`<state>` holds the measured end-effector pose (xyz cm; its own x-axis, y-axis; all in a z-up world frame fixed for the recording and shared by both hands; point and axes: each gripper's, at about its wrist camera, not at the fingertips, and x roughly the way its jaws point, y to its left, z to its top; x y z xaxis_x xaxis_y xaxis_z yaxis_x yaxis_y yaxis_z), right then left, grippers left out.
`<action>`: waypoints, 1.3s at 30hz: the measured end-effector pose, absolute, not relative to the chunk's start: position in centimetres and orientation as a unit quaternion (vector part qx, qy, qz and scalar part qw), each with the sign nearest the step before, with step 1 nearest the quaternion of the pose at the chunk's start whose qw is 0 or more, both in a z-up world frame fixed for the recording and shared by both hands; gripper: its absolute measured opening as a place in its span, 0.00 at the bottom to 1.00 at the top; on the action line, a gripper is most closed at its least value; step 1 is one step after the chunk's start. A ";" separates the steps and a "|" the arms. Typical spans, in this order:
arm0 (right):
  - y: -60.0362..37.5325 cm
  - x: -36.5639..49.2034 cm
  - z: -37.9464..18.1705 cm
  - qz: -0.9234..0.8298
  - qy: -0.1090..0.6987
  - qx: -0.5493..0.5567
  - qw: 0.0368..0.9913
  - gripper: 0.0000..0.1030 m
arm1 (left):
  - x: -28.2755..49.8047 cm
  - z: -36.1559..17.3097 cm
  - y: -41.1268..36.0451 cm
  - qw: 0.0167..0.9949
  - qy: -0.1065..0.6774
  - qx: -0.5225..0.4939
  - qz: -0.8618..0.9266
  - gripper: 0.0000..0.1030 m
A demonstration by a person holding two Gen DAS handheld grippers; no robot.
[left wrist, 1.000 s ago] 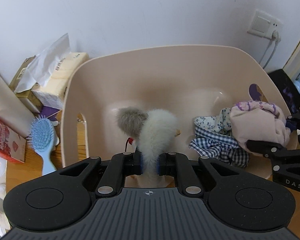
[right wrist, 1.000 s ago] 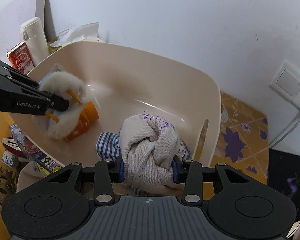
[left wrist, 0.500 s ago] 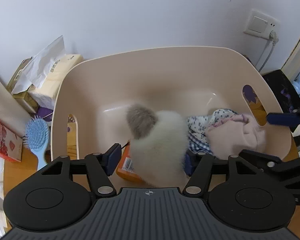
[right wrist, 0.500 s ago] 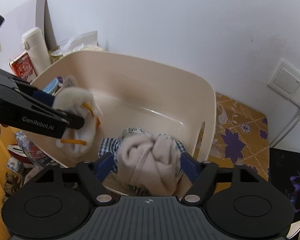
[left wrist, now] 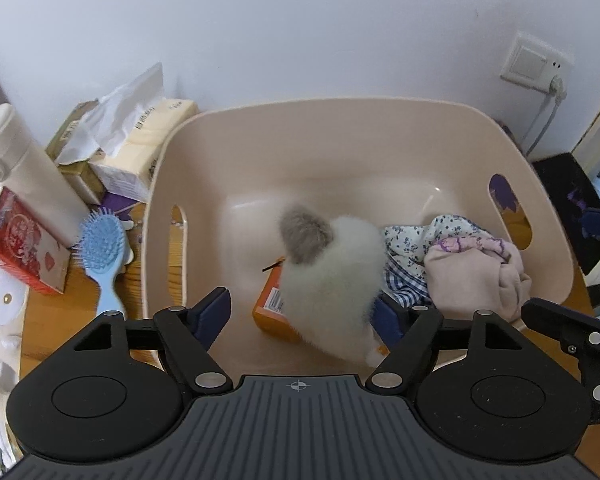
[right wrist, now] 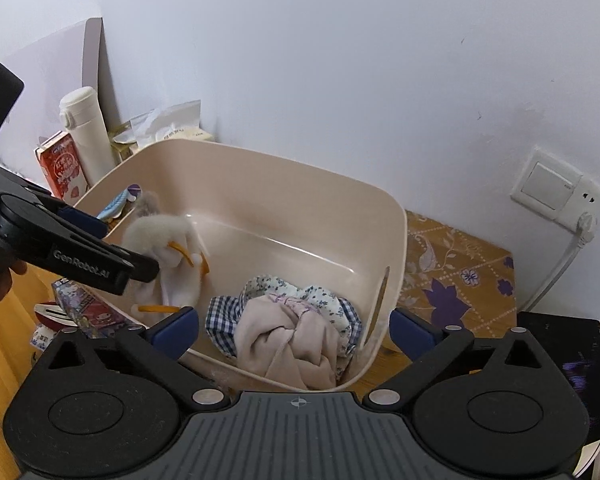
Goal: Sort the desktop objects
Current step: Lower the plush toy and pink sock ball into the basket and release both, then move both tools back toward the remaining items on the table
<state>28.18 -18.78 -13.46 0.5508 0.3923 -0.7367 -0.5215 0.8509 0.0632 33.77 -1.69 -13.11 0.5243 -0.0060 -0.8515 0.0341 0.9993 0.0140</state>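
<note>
Both grippers' fingers spread wide and empty over the tub point(left wrist: 380, 120); blue hairbrush point(left wrist: 100, 248), handle toward the camera, lies nearest the left gripper point(left wrist: 302, 314)

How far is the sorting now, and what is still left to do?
Done: the plush toy and the clothes bundle lie in the beige bin. In hand: nothing; the left gripper and right gripper have open jaws. Left, probably: the blue hairbrush, red carton and white flask outside the bin.
</note>
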 end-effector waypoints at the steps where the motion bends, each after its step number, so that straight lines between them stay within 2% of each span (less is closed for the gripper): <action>1: -18.9 28.0 -13.3 0.260 0.395 -0.082 0.878 1.00 | 33.5 -12.8 -1.6 0.876 0.481 0.013 -0.009 0.74; 4: -19.4 27.3 -13.0 0.259 0.391 -0.081 0.880 1.00 | 32.5 -11.8 -1.2 0.884 0.467 0.010 -0.003 0.77; 21: -21.7 22.6 -12.7 0.248 0.393 -0.055 0.883 1.00 | 26.3 -11.3 1.2 0.884 0.467 0.003 0.023 0.77; 39: -23.9 17.8 -17.8 0.219 0.463 -0.034 0.858 1.00 | 20.7 -16.4 1.3 0.845 0.535 -0.002 0.020 0.79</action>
<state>17.84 -23.90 -17.78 0.4747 0.3448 -0.8098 -0.4078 0.9015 0.1448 20.66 1.33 -16.44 0.4268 0.0311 -0.9038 -0.0361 0.9992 0.0173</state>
